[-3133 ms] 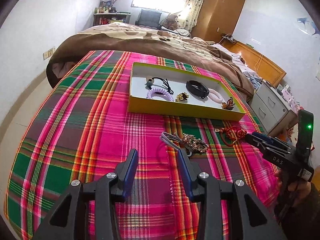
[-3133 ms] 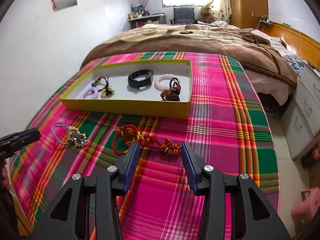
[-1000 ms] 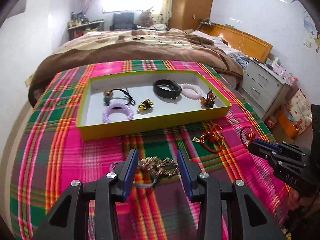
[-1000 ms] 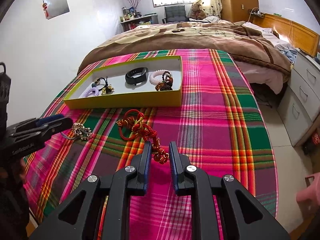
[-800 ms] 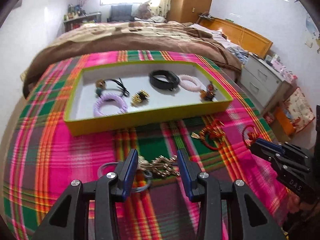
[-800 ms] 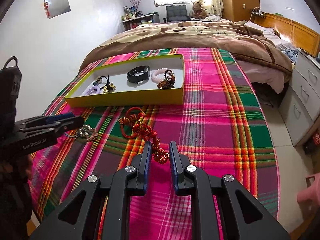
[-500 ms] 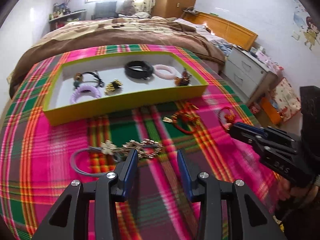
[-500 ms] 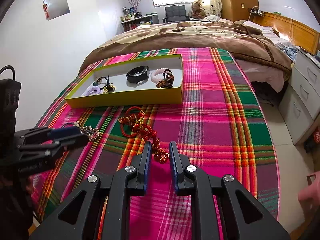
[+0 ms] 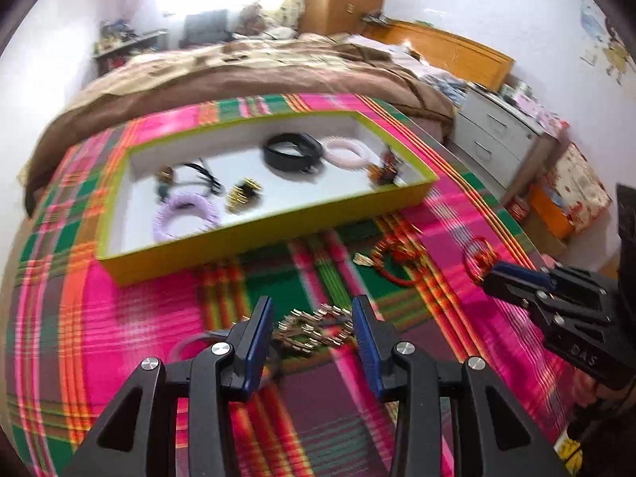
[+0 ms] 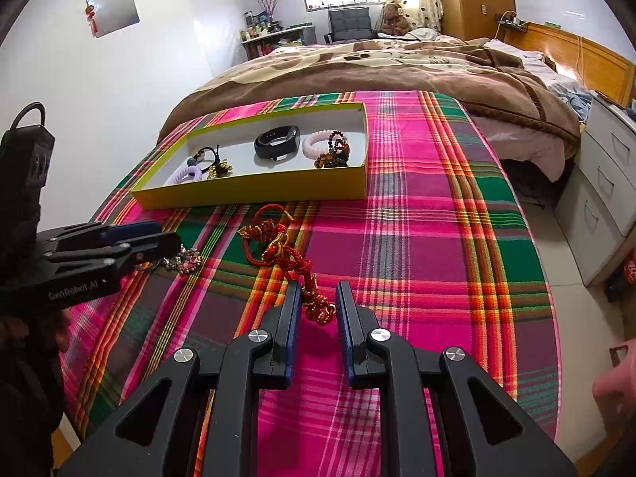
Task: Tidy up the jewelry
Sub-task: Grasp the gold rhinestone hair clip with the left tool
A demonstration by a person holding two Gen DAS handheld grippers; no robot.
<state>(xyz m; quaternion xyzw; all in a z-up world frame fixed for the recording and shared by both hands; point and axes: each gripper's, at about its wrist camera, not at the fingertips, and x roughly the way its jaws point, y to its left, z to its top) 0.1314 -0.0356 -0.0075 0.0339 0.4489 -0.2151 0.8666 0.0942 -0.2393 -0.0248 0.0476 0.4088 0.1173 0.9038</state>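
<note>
Closing narrowly on the beaded tail of the red knotted cord point(image 10: 286, 254), the fingers of the right gripper point(image 10: 320, 286) stand only a slim gap apart, and the tail fills that gap from pad to pad; the rest of the cord trails away from the tips across the plaid cloth point(image 10: 417, 238), its loop lying nearest the box. The left gripper point(image 9: 312, 306) has its fingers spread wide and holds nothing: the gold beaded bracelet point(image 9: 314, 328) lies on the cloth between and just below the two blue pads, touched by neither, with a grey ring point(image 9: 187, 348) attached at its left end and partly hidden behind the left finger. This view is motion-blurred, so finer detail of the bracelet cannot be told. Beyond both pieces, toward the far side of the cloth, sits the shallow yellow box point(image 10: 254, 194) with a white floor. Inside it, from left to right, lie a lilac bracelet point(image 9: 185, 214), a black cord with beads point(image 9: 198, 175), a small gold piece point(image 9: 242, 194), a black band point(image 9: 292, 151), a pale pink bracelet point(image 9: 346, 151) and a brown beaded piece point(image 9: 383, 171) in the right-hand corner. Behind the box spreads a bed under a brown blanket point(image 10: 397, 71), and a grey drawer unit point(image 10: 608, 183) stands to the right.
</note>
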